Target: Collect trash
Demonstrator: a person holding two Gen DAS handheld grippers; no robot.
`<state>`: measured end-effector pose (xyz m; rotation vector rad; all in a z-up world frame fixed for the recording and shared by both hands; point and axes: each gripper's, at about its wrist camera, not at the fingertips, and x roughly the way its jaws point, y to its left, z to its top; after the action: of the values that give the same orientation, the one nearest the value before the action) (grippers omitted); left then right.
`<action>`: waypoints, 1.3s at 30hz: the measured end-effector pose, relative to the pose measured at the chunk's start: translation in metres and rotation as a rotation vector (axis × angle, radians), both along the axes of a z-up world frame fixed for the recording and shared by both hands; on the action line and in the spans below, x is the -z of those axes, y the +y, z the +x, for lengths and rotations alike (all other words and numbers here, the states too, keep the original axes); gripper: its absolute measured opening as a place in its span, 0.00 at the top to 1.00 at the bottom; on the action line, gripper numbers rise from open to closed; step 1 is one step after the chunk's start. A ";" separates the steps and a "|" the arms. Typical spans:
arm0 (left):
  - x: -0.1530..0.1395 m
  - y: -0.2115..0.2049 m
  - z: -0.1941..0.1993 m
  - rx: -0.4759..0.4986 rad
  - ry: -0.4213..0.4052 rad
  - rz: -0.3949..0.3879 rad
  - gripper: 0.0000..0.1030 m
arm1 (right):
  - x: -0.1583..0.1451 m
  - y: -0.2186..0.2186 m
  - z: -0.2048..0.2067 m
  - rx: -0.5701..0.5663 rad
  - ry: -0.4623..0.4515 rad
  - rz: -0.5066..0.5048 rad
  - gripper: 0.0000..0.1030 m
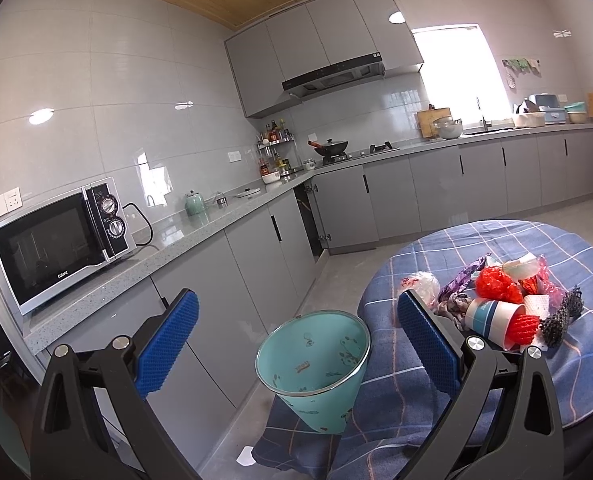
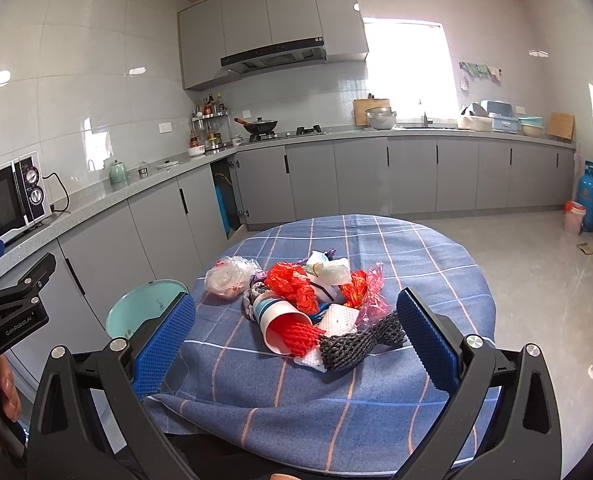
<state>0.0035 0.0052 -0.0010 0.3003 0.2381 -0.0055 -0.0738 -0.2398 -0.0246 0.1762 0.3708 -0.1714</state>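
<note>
A pile of trash (image 2: 304, 304) lies on the round table with the blue checked cloth (image 2: 376, 400): a paper cup (image 2: 280, 320) on its side holding red foam netting, a dark foam net (image 2: 356, 342), red plastic wrap (image 2: 292, 280), a clear bag (image 2: 226, 278), white tissue. The pile also shows in the left wrist view (image 1: 504, 304). A teal waste bin (image 1: 314, 364) stands beside the table's left edge, also in the right wrist view (image 2: 136, 312). My left gripper (image 1: 296, 320) is open above the bin. My right gripper (image 2: 296, 320) is open and empty, near the pile.
Grey kitchen cabinets and countertop (image 1: 200, 236) run along the left and back walls, with a microwave (image 1: 60, 240) at left. A cabinet door (image 2: 220, 204) in the corner stands open. A blue gas cylinder (image 2: 588, 196) and a pink bin (image 2: 574, 216) stand at far right.
</note>
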 end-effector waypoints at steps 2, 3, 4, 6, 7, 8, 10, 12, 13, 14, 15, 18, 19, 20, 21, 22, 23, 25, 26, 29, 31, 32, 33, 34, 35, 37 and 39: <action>-0.001 0.000 0.000 -0.001 -0.001 -0.001 0.05 | 0.000 -0.001 0.000 0.000 0.001 0.003 0.04; -0.001 0.000 0.000 -0.001 -0.003 -0.001 0.05 | 0.000 -0.001 0.000 0.001 0.002 0.003 0.04; -0.001 0.000 0.000 -0.001 -0.003 -0.002 0.05 | 0.000 -0.001 0.000 0.001 0.001 0.003 0.04; -0.001 0.001 0.000 -0.001 -0.003 -0.001 0.05 | 0.000 -0.001 0.000 0.000 0.001 0.003 0.04; -0.001 0.001 0.000 -0.001 -0.003 -0.001 0.05 | 0.000 -0.001 0.000 0.000 0.001 0.003 0.04; -0.001 0.001 0.000 -0.001 -0.001 -0.002 0.05 | 0.000 -0.001 0.000 0.000 0.000 0.003 0.04; -0.001 0.001 0.000 -0.002 -0.001 -0.002 0.05 | 0.000 -0.001 0.000 0.001 0.000 0.003 0.04; -0.001 0.001 0.000 -0.003 0.000 -0.004 0.05 | 0.000 -0.001 0.000 -0.001 0.000 0.004 0.04; -0.001 0.001 0.000 -0.003 -0.002 -0.003 0.05 | 0.000 -0.001 0.000 0.000 -0.002 0.003 0.04; -0.001 0.001 0.000 -0.003 -0.003 -0.004 0.05 | -0.001 -0.001 -0.001 -0.002 -0.003 0.003 0.04; -0.001 0.001 0.000 -0.003 -0.003 -0.005 0.05 | -0.001 -0.001 -0.001 -0.005 -0.004 0.004 0.04; 0.000 0.001 0.000 -0.001 0.000 -0.008 0.05 | -0.002 0.000 -0.001 -0.010 -0.013 0.000 0.04; 0.000 0.001 0.000 0.000 0.001 -0.007 0.05 | -0.003 -0.001 0.000 -0.014 -0.017 -0.003 0.04; 0.000 0.000 0.001 0.000 0.003 -0.007 0.05 | -0.005 -0.002 -0.001 -0.009 -0.029 -0.014 0.04; 0.001 0.000 0.001 0.002 0.005 -0.009 0.05 | -0.007 -0.004 -0.003 0.004 -0.049 -0.027 0.04; 0.001 0.000 0.002 0.005 0.005 -0.010 0.05 | -0.008 -0.005 -0.005 0.011 -0.064 -0.034 0.04; 0.002 -0.002 0.003 0.008 0.005 -0.009 0.05 | -0.010 -0.008 -0.006 0.022 -0.081 -0.043 0.04; 0.002 -0.004 0.005 0.014 0.006 -0.012 0.05 | -0.013 -0.013 -0.006 0.040 -0.099 -0.059 0.04; 0.003 -0.006 0.007 0.024 0.005 -0.011 0.05 | -0.013 -0.017 -0.006 0.046 -0.105 -0.065 0.04; 0.007 -0.014 0.012 0.040 0.010 -0.007 0.05 | -0.010 -0.032 -0.001 0.078 -0.094 -0.076 0.04; 0.011 -0.021 0.016 0.051 0.013 0.003 0.05 | -0.004 -0.043 0.002 0.102 -0.077 -0.071 0.04; 0.013 -0.027 0.018 0.059 0.016 0.010 0.05 | 0.000 -0.048 0.005 0.115 -0.066 -0.071 0.04; 0.018 -0.035 0.020 0.075 0.016 0.016 0.05 | 0.006 -0.052 0.008 0.126 -0.054 -0.074 0.04; 0.019 -0.039 0.022 0.079 0.018 0.021 0.05 | 0.010 -0.055 0.009 0.131 -0.043 -0.074 0.04; 0.024 -0.046 0.026 0.090 0.024 0.029 0.05 | 0.017 -0.058 0.011 0.137 -0.027 -0.075 0.04; 0.031 -0.057 0.031 0.106 0.023 0.032 0.05 | 0.030 -0.063 0.018 0.148 -0.002 -0.084 0.04; 0.040 -0.071 0.039 0.119 0.025 0.040 0.05 | 0.041 -0.067 0.024 0.156 0.021 -0.072 0.04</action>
<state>0.0426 -0.0659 -0.0411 0.3541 0.2454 -0.1222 -0.0495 -0.3072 -0.0657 0.1328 0.3712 -0.3403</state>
